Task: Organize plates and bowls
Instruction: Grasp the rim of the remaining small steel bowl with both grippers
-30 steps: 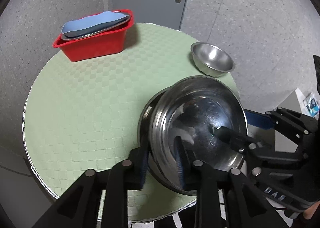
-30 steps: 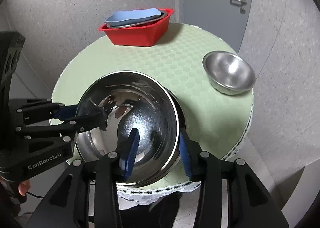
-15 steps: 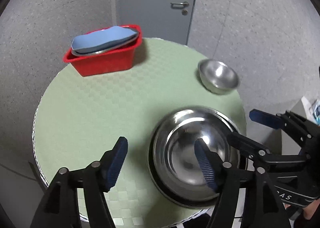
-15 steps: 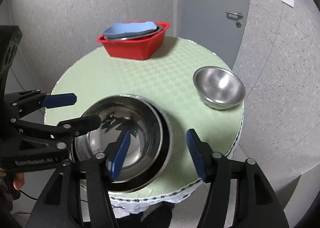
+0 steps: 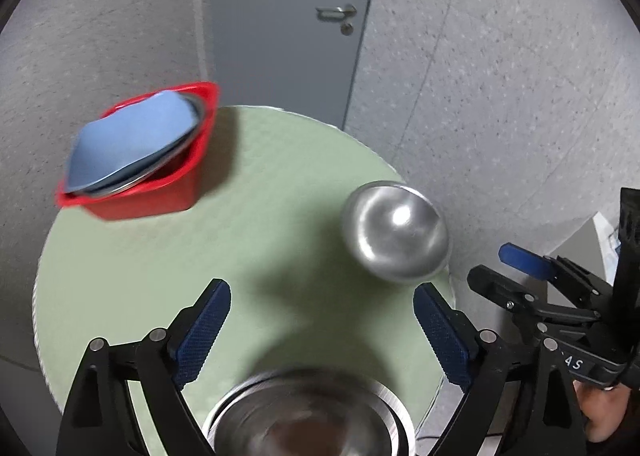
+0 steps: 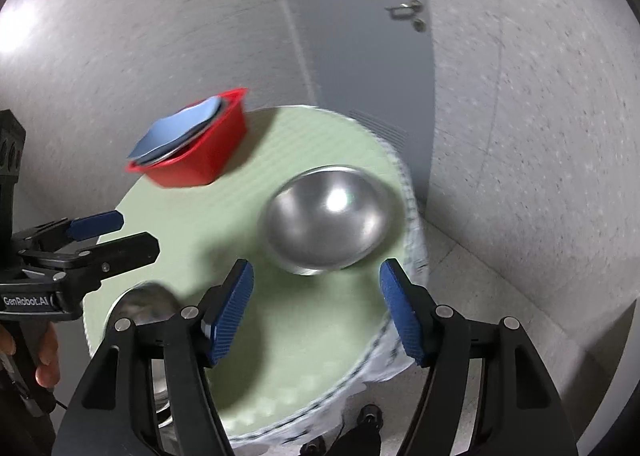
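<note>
A small steel bowl stood upright near the right edge of the round green table, its inside shining. A larger steel bowl sat nested in another at the near edge, blurred. At the far left, a red basin held a tilted blue plate lying over a steel one.

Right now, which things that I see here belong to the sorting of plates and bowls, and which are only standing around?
For the job:
- small steel bowl
- large steel bowl, set on a plate
- red tub holding a blue plate
- left gripper and right gripper, both open

Just there:
- green table mat
- grey door
</note>
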Motion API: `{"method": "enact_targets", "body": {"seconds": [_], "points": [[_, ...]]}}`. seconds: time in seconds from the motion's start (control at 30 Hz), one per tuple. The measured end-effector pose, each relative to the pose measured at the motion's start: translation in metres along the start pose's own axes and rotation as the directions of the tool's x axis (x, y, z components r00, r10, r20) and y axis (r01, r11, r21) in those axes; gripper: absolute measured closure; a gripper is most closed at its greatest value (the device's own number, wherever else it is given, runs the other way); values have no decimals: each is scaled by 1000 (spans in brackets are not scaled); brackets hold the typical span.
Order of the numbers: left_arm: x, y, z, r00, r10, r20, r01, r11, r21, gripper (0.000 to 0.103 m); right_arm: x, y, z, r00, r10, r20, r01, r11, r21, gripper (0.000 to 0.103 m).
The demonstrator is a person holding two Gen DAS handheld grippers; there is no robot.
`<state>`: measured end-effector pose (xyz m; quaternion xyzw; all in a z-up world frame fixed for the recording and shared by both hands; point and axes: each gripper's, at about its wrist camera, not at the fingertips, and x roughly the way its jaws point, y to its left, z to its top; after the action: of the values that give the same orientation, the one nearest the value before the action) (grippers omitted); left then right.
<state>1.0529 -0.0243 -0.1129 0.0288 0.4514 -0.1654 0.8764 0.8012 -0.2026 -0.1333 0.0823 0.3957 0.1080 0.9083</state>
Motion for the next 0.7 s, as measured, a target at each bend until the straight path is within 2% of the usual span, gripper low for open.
{"method": "enact_targets", "body": {"seconds": [0.17,0.3,0.43,0.5,0.57,0.6,0.63,0.67,0.7], "points": [[53,-27,37,996,28,-88,-28,1000,5,13,29,-34,18,998,26,-55,-24,999,27,36],[94,-33,55,983,77,-164,-79,997,-7,13,55,-48,30,993,65,-102,-63,998,23,36],[126,-34,63,967,95,-235,-106,994,-35,21,76,-55,33,983,112,-147,-112,994,11,36],[139,-33,64,961,91,-261,-107,993,-47,30,85,-57,35,976,140,-168,-140,990,10,39],[148,-33,66,955,87,-282,-107,993,-58,47,94,-57,35,967,165,-194,-168,986,2,49],[151,-31,64,953,83,-291,-106,992,-66,52,97,-58,34,963,177,-205,-181,984,1,58],[154,-30,64,951,77,-298,-102,992,-71,62,101,-57,34,957,191,-217,-196,981,0,67],[158,-30,64,950,66,-305,-93,993,-73,72,103,-56,33,952,205,-226,-211,978,-2,72],[161,-31,63,952,36,-305,-63,995,-79,76,105,-55,33,946,227,-233,-234,972,-1,77]]}}
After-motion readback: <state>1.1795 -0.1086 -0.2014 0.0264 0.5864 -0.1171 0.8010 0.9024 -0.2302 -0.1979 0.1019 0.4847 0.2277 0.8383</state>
